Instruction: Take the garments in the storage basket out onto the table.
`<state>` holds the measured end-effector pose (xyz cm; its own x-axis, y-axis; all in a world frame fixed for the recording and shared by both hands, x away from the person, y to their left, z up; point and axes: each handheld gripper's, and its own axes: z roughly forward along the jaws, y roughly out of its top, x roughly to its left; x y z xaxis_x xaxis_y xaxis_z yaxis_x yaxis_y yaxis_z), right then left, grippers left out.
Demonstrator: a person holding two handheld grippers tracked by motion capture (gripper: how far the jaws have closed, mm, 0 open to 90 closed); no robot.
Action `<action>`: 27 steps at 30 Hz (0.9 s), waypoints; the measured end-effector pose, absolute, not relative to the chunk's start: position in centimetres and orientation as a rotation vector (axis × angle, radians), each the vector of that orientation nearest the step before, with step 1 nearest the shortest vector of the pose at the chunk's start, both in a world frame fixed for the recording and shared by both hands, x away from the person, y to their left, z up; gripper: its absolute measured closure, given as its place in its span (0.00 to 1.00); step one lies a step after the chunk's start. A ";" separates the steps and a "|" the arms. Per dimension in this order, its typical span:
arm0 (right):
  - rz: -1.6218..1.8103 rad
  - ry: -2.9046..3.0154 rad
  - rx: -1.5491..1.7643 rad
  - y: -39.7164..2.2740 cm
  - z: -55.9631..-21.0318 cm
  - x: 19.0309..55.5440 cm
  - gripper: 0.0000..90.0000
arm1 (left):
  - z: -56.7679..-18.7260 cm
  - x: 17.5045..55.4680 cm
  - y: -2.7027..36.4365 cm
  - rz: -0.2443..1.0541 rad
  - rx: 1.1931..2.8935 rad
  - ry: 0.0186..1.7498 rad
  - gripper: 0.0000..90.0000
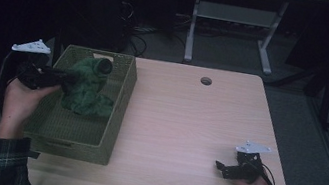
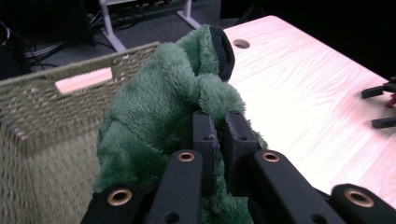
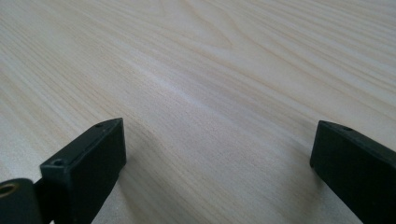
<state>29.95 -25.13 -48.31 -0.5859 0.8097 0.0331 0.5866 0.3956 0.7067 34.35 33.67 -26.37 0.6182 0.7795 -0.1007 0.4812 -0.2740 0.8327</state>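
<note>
The high view looks forward and down from above the desk's (image 1: 187, 126) near edge, taking in the whole top. The left hand-held gripper (image 2: 218, 135) view looks closely across the basket (image 2: 42, 107) toward the desk's far edge. The right hand-held gripper (image 3: 217, 154) view skims the bare desk closely; all share the desk.

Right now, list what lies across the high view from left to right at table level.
left gripper → green plush cloth in the woven basket → round hole in the tabletop → right gripper
</note>
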 end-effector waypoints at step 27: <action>0.993 2.343 1.224 -25.1 -48.3 29.9 0.03 | -22.3 35.2 26.1 0.390 1.942 0.809 0.94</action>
